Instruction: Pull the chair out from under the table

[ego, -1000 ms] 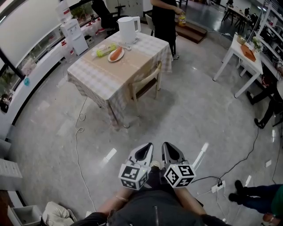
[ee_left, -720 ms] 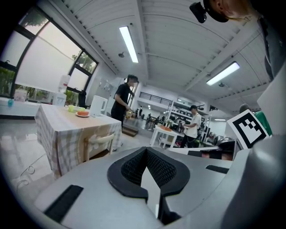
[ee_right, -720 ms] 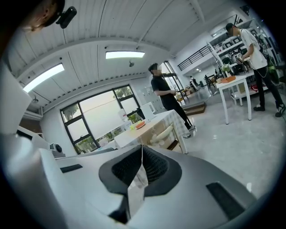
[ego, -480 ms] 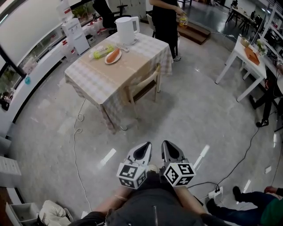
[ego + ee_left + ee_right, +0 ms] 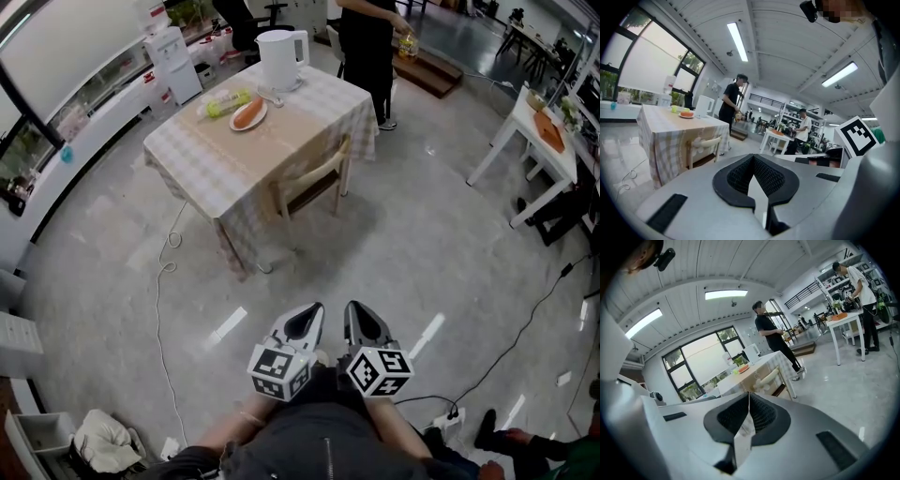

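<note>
A light wooden chair point(image 5: 314, 178) is tucked under the near side of a table point(image 5: 202, 164) covered with a checked cloth, some way ahead of me across the floor. My left gripper point(image 5: 314, 307) and right gripper point(image 5: 352, 306) are held side by side close to my body, far short of the chair. Both are shut with nothing between the jaws. In the left gripper view the chair point(image 5: 705, 144) shows beyond the closed left gripper point(image 5: 752, 157). The right gripper view has the chair point(image 5: 768, 377) past the closed right gripper point(image 5: 749, 393).
A white kettle point(image 5: 281, 47) and a plate of food point(image 5: 248, 114) stand on the table. A person in black point(image 5: 370, 47) stands at its far corner. A white side table point(image 5: 544, 131) is at the right, with cables point(image 5: 169, 272) across the grey floor.
The whole view has shifted slightly as I move over the floor toward the table. Both grippers keep the same shut pose side by side. The chair has not moved.
</note>
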